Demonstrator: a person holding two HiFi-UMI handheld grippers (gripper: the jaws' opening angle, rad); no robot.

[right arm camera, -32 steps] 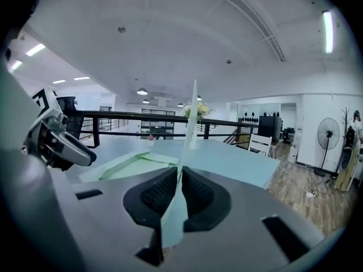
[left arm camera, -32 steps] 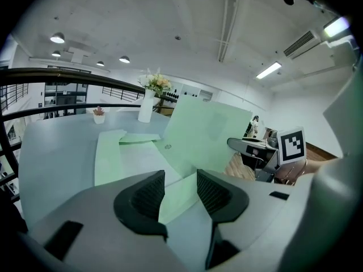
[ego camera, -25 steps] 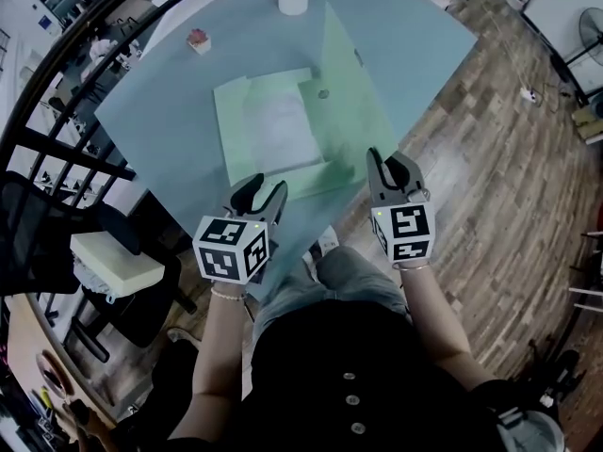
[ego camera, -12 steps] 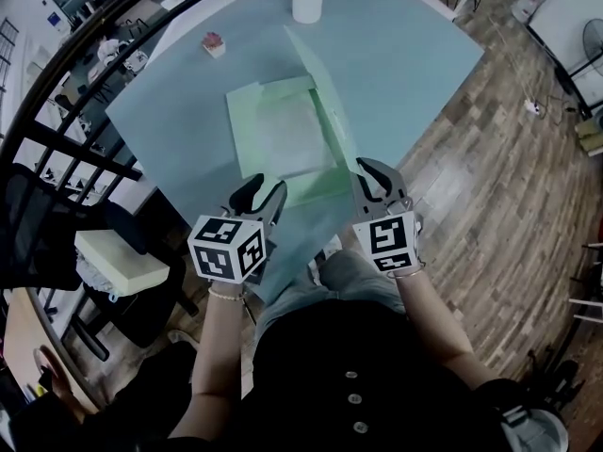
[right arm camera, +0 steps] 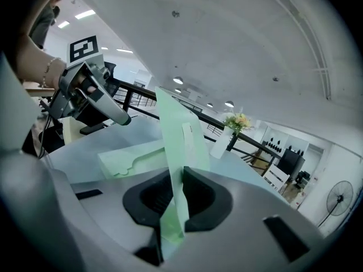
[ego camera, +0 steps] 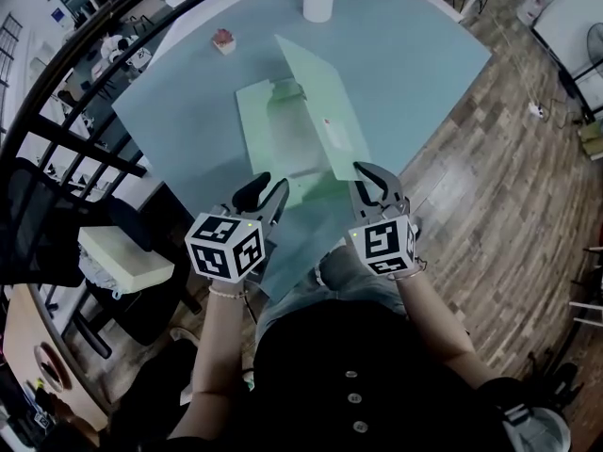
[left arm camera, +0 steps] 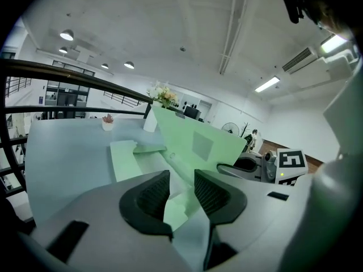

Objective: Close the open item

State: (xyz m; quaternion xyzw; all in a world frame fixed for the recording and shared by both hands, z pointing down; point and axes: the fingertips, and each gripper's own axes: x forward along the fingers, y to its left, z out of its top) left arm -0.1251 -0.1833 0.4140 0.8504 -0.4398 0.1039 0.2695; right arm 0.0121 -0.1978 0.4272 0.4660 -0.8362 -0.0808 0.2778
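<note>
Mid blue-grey tabletop (ego camera: pixel 415 55): pale green card folder (ego camera: pixel 273 135), open. Its raised cover (ego camera: pixel 320 102) gripped at near edge by clenched right tongs (ego camera: pixel 367 169), to swing it shut. The left tongs (ego camera: pixel 268 185) are apart and just narrowing, with the base corner between them unpinched, likely to steady the base.

Matt pale green card folder (ego camera: pixel 316 111) in the right gripper (ego camera: pixel 374 182), ribbed black pads (left arm camera: pixel 152 196) on the grey plastic left gripper (left arm camera: pixel 181 177), smooth matt teal table (ego camera: pixel 415 55) beneath, wood-plank floor (ego camera: pixel 509 205) alongside.

bright, even light from ceiling lamps (left arm camera: pixel 67 35) and a strip light (left arm camera: pixel 266 84) washes the pale table (ego camera: pixel 415 55), shadows soft; wide lenses bend and darken the frame edges, and the green folder (right arm camera: pixel 170 129) blurs close to the lens
</note>
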